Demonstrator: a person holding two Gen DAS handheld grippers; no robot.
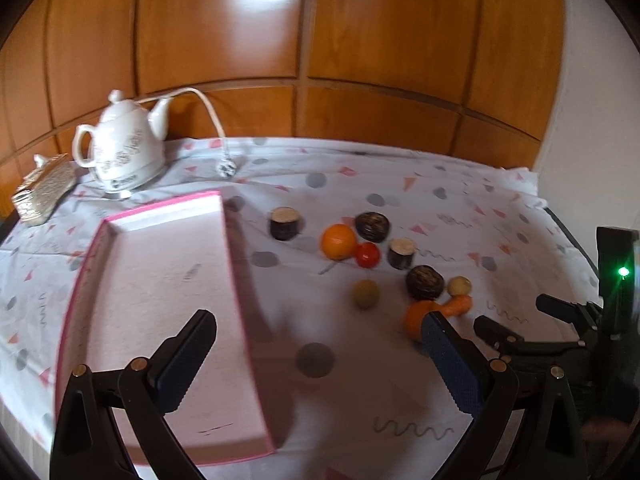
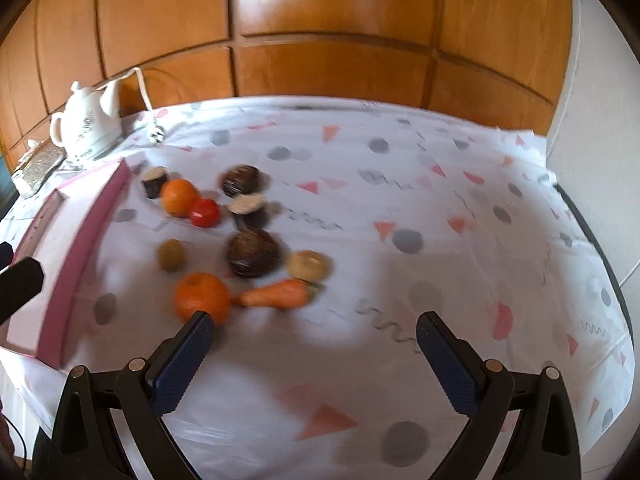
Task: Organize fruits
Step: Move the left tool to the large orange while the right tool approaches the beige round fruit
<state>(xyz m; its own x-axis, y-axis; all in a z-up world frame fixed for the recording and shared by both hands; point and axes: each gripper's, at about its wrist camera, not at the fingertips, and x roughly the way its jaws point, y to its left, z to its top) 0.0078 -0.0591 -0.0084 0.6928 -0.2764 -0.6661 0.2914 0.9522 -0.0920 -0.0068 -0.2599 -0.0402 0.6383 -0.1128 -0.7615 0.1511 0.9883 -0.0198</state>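
While claws gape, round oranges, tapered carrot

We hold the left gripper level and low, its two fingers reaching forward toward 12 o'clock. The jaws stand wide apart with nothing between them. The blue ribbed pads face inward, one at 8 o'clock and one at 4 o'clock of the left wrist view.

We hold the right gripper in the same pose: fingers forward, jaws spread wide, nothing clamped. Its pads also face inward.

In the left wrist view, the right gripper's body appears at 3 o'clock. In the right wrist view, one dark fingertip of the left gripper enters at 9 o'clock.
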